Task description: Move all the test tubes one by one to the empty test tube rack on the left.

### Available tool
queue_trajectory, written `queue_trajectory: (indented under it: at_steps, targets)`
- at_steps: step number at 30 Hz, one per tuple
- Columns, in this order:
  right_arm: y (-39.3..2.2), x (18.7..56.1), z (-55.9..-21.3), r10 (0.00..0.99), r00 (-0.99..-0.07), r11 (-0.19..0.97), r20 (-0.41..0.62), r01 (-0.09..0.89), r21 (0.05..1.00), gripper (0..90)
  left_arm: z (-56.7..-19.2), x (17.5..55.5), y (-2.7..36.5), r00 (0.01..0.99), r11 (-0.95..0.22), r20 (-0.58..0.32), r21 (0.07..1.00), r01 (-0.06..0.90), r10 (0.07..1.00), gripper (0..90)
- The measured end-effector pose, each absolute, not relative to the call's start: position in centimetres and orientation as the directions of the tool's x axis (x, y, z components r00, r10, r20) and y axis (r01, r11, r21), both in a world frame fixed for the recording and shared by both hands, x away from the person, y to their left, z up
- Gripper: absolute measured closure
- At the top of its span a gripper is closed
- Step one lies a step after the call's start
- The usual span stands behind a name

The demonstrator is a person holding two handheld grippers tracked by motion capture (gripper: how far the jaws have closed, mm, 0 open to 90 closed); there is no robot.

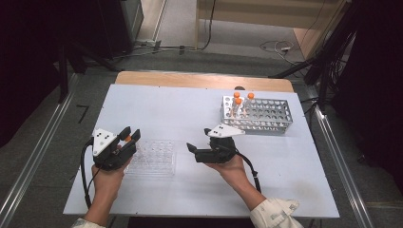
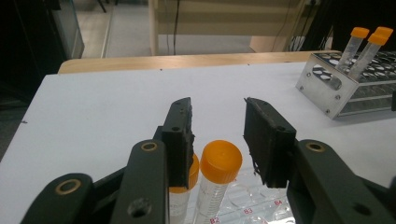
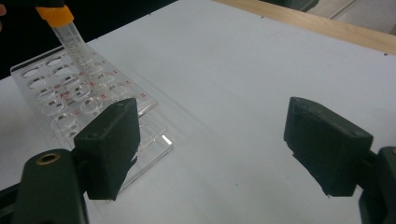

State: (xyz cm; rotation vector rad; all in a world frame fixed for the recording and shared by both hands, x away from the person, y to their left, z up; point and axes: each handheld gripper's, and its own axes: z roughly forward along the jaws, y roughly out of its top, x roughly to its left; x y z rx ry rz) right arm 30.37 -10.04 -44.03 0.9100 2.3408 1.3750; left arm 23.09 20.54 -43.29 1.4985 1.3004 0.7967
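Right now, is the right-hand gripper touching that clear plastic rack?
Apart. The high view shows a strip of bare table between the right gripper and the clear rack.

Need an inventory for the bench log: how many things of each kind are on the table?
Tubes: 5, with 3 in the metal rack and 2 at the clear rack
Racks: 2
Grippers: 2, the left gripper and the right gripper
Total: 9
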Motion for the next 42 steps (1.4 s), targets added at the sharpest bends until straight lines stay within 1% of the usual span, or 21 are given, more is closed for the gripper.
queue_trajectory:
  at_steps: [3, 8, 11, 16, 21, 28, 32, 39, 42]
  targets:
    - [-10.1, 30.4, -44.0, 0.642, -0.763, 0.349, 0.073, 0.376, 0.858, 17.3, -43.3, 23.1, 20.6, 0.219, 0.043, -0.123, 0.940, 0.339, 0.968, 57.3]
    - [-10.2, 30.5, -44.0, 0.645, -0.760, 0.346, 0.075, 0.378, 0.859, 17.3, -43.1, 23.1, 20.7, 0.202, 0.055, -0.130, 0.939, 0.341, 0.971, 38.6]
    - [-10.3, 30.5, -44.0, 0.653, -0.754, 0.343, 0.072, 0.379, 0.860, 17.3, -43.1, 23.1, 20.7, 0.186, 0.057, -0.127, 0.939, 0.340, 0.974, 29.4]
    - [-10.8, 31.0, -44.1, 0.677, -0.735, 0.350, 0.036, 0.364, 0.863, 17.3, -43.2, 23.0, 20.7, 0.168, 0.061, -0.123, 0.942, 0.331, 0.978, 20.7]
    - [-12.2, 32.0, -44.1, 0.721, -0.691, 0.311, 0.049, 0.385, 0.869, 17.8, -43.4, 22.9, 20.8, 0.164, 0.064, -0.124, 0.943, 0.327, 0.979, 17.1]
    - [-14.3, 33.5, -43.6, 0.785, -0.616, 0.243, 0.061, 0.397, 0.885, 19.7, -43.5, 22.6, 20.6, 0.181, 0.047, -0.111, 0.946, 0.321, 0.977, 14.6]
    - [-15.2, 34.1, -43.4, 0.823, -0.568, 0.237, 0.031, 0.392, 0.889, 21.2, -43.5, 22.5, 20.7, 0.185, 0.048, -0.113, 0.945, 0.322, 0.976, 13.6]
    - [-16.8, 35.7, -43.2, 0.896, -0.442, 0.159, 0.032, 0.389, 0.907, 24.9, -43.4, 22.3, 20.6, 0.195, 0.049, -0.117, 0.944, 0.325, 0.974, 12.6]
    - [-17.4, 36.5, -43.5, 0.915, -0.398, 0.113, 0.061, 0.398, 0.910, 26.3, -43.5, 22.2, 20.5, 0.195, 0.046, -0.115, 0.943, 0.328, 0.974, 12.6]
